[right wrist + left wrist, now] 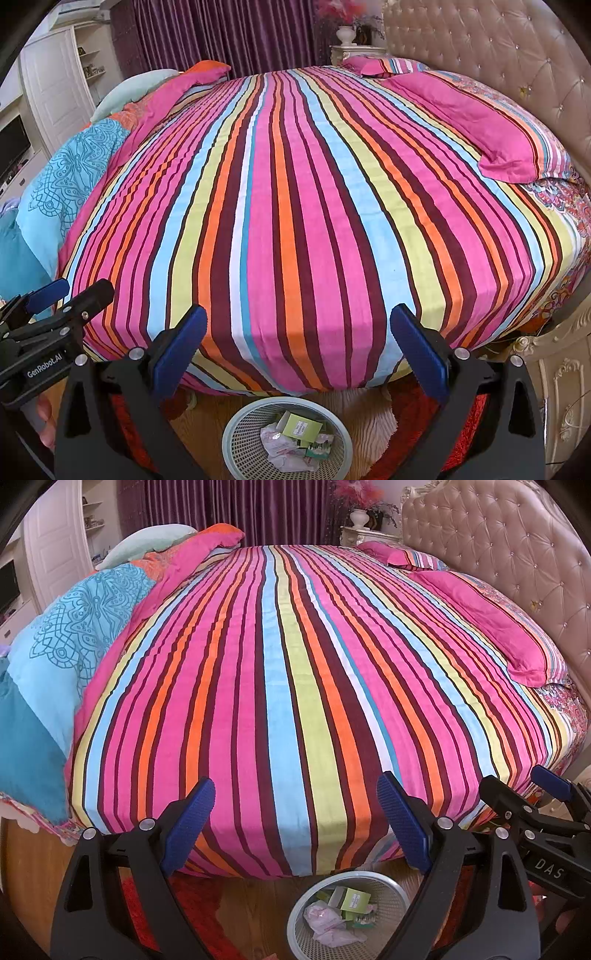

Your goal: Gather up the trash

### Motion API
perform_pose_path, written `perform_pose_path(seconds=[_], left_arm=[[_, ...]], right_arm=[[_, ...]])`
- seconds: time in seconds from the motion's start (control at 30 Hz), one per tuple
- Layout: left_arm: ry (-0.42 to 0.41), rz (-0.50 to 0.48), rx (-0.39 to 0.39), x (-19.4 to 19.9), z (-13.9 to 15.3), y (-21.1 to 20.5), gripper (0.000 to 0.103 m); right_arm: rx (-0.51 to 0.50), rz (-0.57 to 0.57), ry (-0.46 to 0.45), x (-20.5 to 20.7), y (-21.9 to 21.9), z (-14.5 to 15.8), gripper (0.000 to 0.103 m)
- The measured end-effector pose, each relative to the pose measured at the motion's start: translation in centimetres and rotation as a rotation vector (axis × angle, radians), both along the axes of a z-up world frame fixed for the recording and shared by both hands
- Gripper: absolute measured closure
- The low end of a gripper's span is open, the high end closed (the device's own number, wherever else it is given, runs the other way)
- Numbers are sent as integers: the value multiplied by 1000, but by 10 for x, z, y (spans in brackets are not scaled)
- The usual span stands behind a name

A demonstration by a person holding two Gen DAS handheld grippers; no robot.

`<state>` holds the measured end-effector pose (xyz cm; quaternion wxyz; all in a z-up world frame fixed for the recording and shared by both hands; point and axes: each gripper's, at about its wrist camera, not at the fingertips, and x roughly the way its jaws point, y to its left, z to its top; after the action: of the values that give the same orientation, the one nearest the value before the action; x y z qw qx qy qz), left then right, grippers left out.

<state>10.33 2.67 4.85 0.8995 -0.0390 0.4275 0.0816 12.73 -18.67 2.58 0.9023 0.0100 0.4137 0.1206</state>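
Observation:
A round mesh waste basket [301,910] stands on the wood floor at the foot of the striped bed, also seen in the right wrist view [236,430]. Inside lie crumpled pink-white wrappers [327,921] and green paper cartons [354,899]; they show in the right wrist view as well [301,428]. My left gripper [295,823] is open and empty above the basket, over the bed's near edge. My right gripper [299,350] is open and empty beside it. The right gripper shows at the left view's right edge [554,797], the left gripper at the right view's left edge [55,295].
The striped bedspread [288,664] fills the middle. A folded blue and pink duvet [55,646] lies left, pink pillows [491,620] right by the tufted headboard [517,546]. A red rug [147,915] lies on the floor. A carved cream nightstand [565,387] stands at right.

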Motion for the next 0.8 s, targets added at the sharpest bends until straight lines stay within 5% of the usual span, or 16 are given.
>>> perform_pose_path(seconds=[0.8], left_arm=[[-5,-9,3,1,4,0,16]], right_arm=[[10,-6,-10,-1,-1,4,8]])
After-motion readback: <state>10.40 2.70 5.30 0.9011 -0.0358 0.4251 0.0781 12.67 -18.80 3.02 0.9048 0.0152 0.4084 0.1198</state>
